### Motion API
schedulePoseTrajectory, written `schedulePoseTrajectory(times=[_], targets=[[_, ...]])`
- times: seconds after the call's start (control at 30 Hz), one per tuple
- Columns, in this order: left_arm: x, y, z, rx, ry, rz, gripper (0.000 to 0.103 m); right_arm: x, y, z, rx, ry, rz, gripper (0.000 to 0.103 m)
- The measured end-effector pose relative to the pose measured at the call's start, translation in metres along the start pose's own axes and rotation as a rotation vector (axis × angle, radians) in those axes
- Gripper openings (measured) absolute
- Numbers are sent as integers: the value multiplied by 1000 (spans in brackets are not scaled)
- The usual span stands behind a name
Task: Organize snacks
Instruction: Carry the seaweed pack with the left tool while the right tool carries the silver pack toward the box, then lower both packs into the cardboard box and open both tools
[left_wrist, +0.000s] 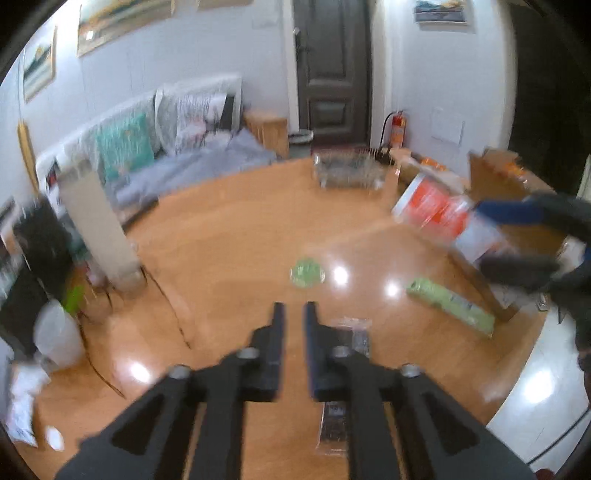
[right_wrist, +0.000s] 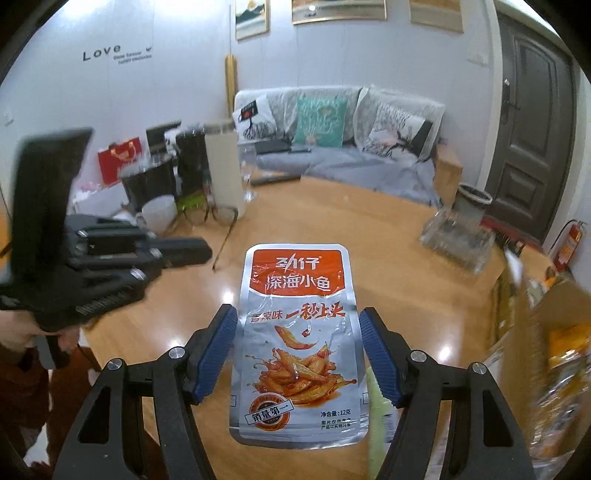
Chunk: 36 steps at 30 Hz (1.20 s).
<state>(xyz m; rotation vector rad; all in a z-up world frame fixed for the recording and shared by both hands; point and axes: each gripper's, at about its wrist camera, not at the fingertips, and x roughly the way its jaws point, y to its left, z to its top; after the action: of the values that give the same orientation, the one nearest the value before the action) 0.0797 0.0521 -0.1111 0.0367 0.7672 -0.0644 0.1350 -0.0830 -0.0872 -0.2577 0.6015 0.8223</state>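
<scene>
My right gripper (right_wrist: 297, 321) holds a silver and orange dried-fish snack packet (right_wrist: 299, 339) between its blue pads (right_wrist: 221, 343), above the wooden table (right_wrist: 424, 295). The same packet (left_wrist: 439, 212) and the right gripper (left_wrist: 517, 236) show at the right of the left wrist view, blurred. My left gripper (left_wrist: 294, 314) is empty, its fingers nearly closed, over a dark clear-wrapped snack (left_wrist: 345, 369) on the table. A green stick-shaped packet (left_wrist: 450, 306) and a round green snack (left_wrist: 307, 272) lie farther on. A clear basket (left_wrist: 349, 168) stands at the table's far edge.
An open cardboard box (right_wrist: 546, 332) with orange packets stands at the right. A white cylinder (right_wrist: 225, 166), eyeglasses (right_wrist: 218, 218) and a white bowl (right_wrist: 159, 210) are at the table's far left. A grey sofa (right_wrist: 332, 162) lies beyond.
</scene>
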Motion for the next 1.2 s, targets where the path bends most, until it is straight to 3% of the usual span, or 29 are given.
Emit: schedulePoseTrajectory(times=[0.03,0.07,0.2,0.3,0.4,0.5,0.57,0.83,1.07,1.2], targets=[[5,0,-4,-10,14,-13,38,-3,-1,0,8,-2,3,66],[13,-1,-12,-18,30,-24,44,-6,-2,0,12,-4,2,66],[32,-19,-34,18,96,-89,45,-9,1,-8,-10,-3,-9,66],[47,-30,-50,51,140,-93,45,-9,5,-10,-8,0,16,66],[54,-35,-56,43,152,-131,45,-7,9,-10,-26,0,16,66],[58,-45,-59,71,130,-87,45,-4,9,-11,-19,7,27,66],[60,-46,-60,67,117,-77,39,-3,9,-13,-16,9,32,66],[61,-49,-56,79,81,-42,38,0,4,-14,-2,11,37,66],[35,-29,-47,27,14,-36,38,1,3,-15,-4,15,36,66],[2,-20,-28,16,-69,-31,38,-2,1,-10,0,-1,32,66]])
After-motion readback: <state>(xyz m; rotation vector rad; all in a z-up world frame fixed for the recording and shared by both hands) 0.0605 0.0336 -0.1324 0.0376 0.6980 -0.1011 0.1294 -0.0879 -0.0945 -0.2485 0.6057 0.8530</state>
